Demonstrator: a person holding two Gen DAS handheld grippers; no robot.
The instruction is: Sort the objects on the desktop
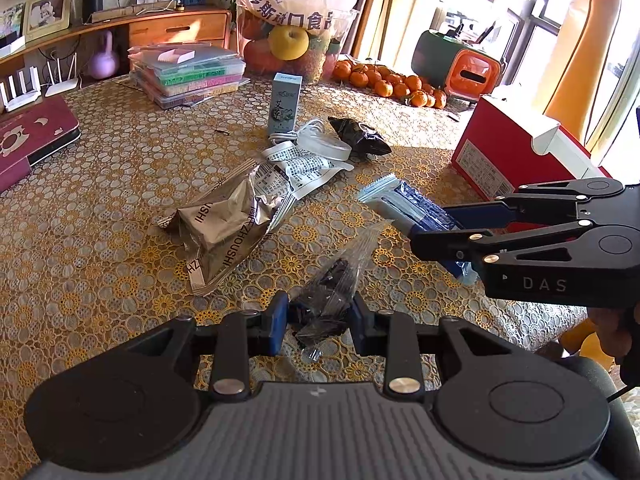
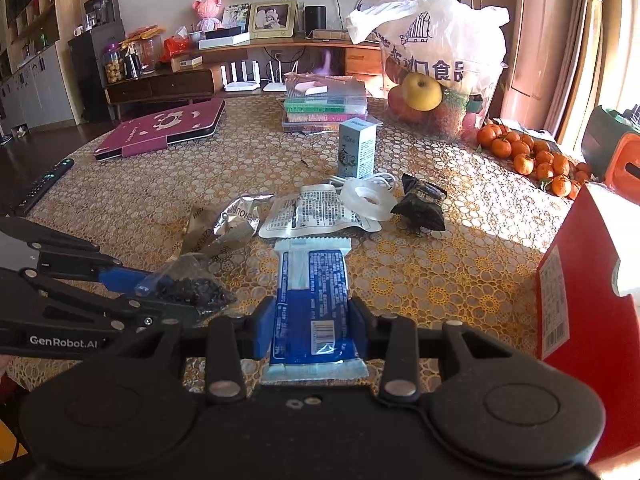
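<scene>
Two grippers closed, left gripper [image 1: 320,316] on clear bag [image 1: 334,280], right gripper [image 2: 312,320] on blue packet [image 2: 314,300]

Clear bag of dark pieces [image 1: 332,280] pinched upright above the bench, blue-and-white flat packet [image 2: 314,304] held level, crumpled silver foil pouch [image 1: 224,224] lying beyond.

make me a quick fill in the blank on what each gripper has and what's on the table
1. The right gripper is shut on a ____ and white packet.
2. The left gripper is shut on a clear bag of ____ bits.
3. The pile of oranges lies beside the ____ plastic bag of fruit.
4. The small box behind the cable stands ____.

Missing words: blue; black; white; upright
</scene>
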